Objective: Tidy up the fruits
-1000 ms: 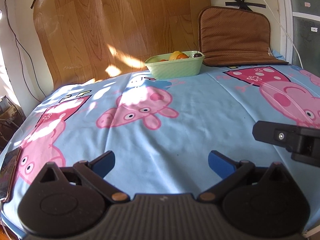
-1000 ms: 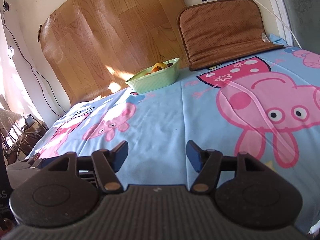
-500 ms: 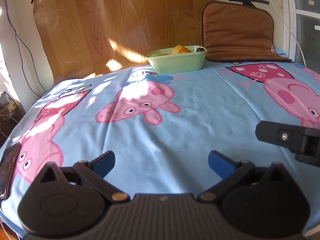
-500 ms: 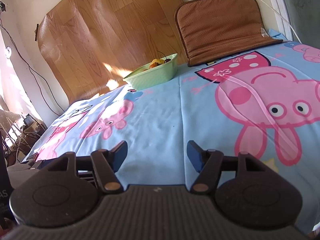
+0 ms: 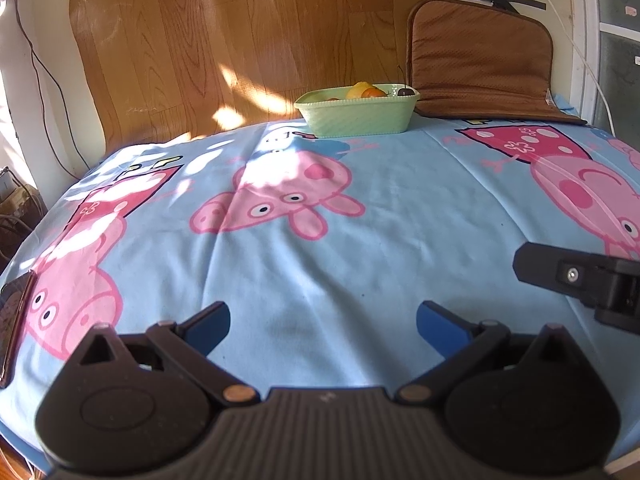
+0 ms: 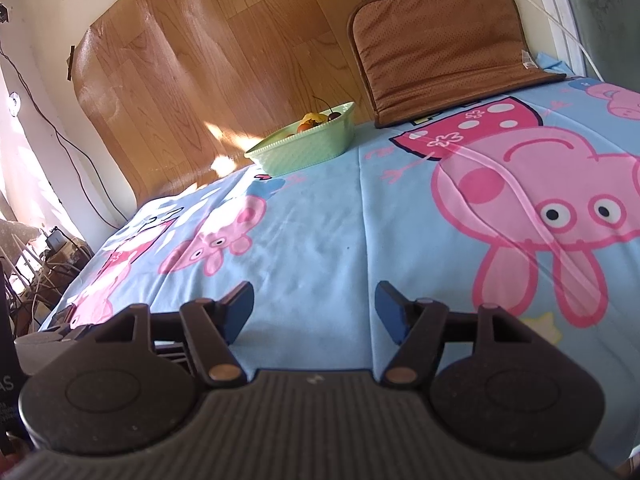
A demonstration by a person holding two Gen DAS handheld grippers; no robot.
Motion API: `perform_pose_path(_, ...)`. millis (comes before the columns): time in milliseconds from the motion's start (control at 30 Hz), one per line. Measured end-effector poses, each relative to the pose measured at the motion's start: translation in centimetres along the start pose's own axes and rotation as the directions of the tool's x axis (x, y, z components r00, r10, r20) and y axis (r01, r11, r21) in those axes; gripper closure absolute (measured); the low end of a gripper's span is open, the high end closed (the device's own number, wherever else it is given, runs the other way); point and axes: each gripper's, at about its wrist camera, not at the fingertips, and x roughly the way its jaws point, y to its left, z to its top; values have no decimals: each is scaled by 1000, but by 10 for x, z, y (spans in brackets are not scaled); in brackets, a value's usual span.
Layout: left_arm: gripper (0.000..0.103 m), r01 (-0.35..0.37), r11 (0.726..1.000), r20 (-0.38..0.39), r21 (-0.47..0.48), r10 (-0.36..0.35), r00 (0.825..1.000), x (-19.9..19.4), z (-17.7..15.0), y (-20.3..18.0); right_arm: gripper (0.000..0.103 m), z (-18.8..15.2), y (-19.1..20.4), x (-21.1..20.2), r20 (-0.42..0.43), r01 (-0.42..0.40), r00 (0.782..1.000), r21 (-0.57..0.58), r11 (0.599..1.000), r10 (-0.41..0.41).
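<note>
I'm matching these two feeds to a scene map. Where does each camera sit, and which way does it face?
Left wrist: on the left gripper, low over the tablecloth, facing the green basket; its open fingers show, and part of the right gripper.
Right wrist: on the right gripper, facing along the cloth, basket off to the left; its open fingers show.
Shared: basket, brown cushion, wood-grain sheet.

Blue cartoon-pig bedsheet [image 5: 320, 264] covers the bed. Brown cushion [image 5: 478, 56] stands propped at its far edge; wood-grain sheet [image 5: 224, 36] against the wall beside the cushion.
</note>
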Motion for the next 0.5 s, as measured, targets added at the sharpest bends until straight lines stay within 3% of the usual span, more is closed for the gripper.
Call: perform_pose_path(500, 0, -14, 1000, 2, -23, 14, 1000, 0, 2, 3, 32, 1, 1, 1, -1, -1, 1000, -1, 1000, 1)
